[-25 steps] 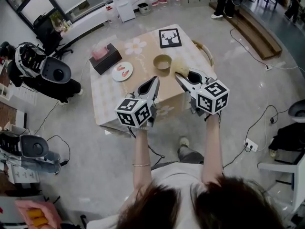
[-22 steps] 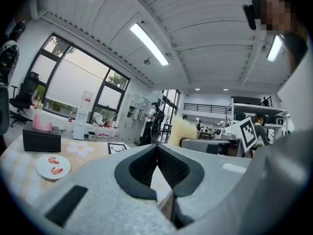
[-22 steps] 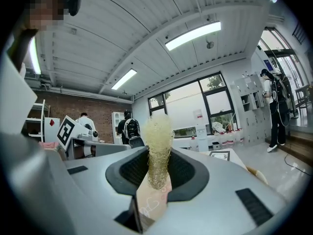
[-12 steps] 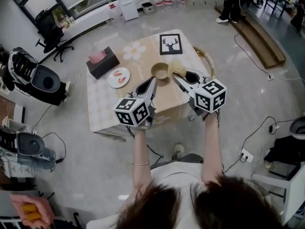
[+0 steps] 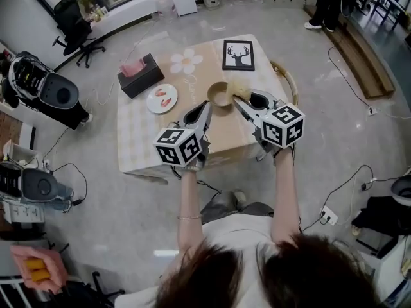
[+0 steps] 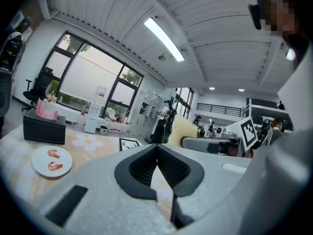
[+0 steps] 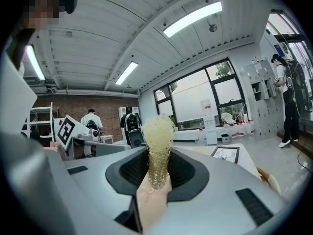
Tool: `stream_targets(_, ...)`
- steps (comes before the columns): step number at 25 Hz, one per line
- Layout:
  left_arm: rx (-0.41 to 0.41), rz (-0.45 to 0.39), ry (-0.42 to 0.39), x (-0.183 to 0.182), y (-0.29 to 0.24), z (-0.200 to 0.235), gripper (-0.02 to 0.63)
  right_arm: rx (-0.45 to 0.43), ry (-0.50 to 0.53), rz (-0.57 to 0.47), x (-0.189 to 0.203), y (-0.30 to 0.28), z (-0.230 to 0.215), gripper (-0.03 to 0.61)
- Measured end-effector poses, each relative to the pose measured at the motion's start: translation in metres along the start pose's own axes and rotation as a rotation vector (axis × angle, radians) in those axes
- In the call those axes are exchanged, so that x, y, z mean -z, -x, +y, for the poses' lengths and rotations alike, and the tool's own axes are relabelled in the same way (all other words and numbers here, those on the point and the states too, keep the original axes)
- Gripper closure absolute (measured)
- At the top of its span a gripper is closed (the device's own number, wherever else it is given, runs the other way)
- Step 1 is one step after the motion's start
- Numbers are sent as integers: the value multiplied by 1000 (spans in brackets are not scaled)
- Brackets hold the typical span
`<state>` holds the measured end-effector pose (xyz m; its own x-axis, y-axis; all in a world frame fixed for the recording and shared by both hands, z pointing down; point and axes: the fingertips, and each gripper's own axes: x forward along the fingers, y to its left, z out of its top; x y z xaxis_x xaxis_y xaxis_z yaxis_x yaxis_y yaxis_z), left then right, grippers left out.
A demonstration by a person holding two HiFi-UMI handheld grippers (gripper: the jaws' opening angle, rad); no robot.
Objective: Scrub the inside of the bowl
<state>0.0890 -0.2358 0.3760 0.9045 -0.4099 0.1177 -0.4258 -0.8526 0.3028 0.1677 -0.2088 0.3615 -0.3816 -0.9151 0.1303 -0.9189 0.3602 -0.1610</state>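
Note:
A tan bowl (image 5: 218, 95) stands upright on the beige table (image 5: 138, 133). My right gripper (image 5: 239, 101) is shut on a pale yellow mesh scrubber (image 5: 238, 86), which it holds just right of the bowl's rim and outside it. In the right gripper view the scrubber (image 7: 157, 141) sticks up from between the closed jaws of the right gripper (image 7: 157, 166). My left gripper (image 5: 207, 108) hovers just in front of the bowl, shut and empty; in its own view the left gripper (image 6: 157, 151) has its pads together. Neither gripper view shows the bowl.
A white plate (image 5: 161, 99) with red bits lies left of the bowl, beside a black tissue box (image 5: 140, 74). A framed deer picture (image 5: 238, 54) lies at the table's far side. A wicker piece (image 5: 287, 79) sits off the right edge. People stand far off.
Both grippers have drawn closer to the bowl, and the scrubber now sits beside its right rim. The head camera has shifted, so the table sits lower in view. Jaws unchanged.

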Motion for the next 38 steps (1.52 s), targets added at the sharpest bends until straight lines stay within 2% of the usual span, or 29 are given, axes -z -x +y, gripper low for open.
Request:
stream_targets(6,-16,28,24,0,-12,23,601,-38,-8,23,2,-26,-4,483)
stream_targets(11,5,63,48,9,-29,42,601,-33,-39,36,9,-46,-19,483)
stream_targets(27,79,169,134,45,-68,82,601,47,-133,75,40,-84,-57,483)
stream_targets(32,158,242,202,64,-69,79,602,62,-145,86,49,-91,-56,483)
stream_targets(38,149,252,270,75,-69,87,602,60,-161,113,59,-99,-63,483)
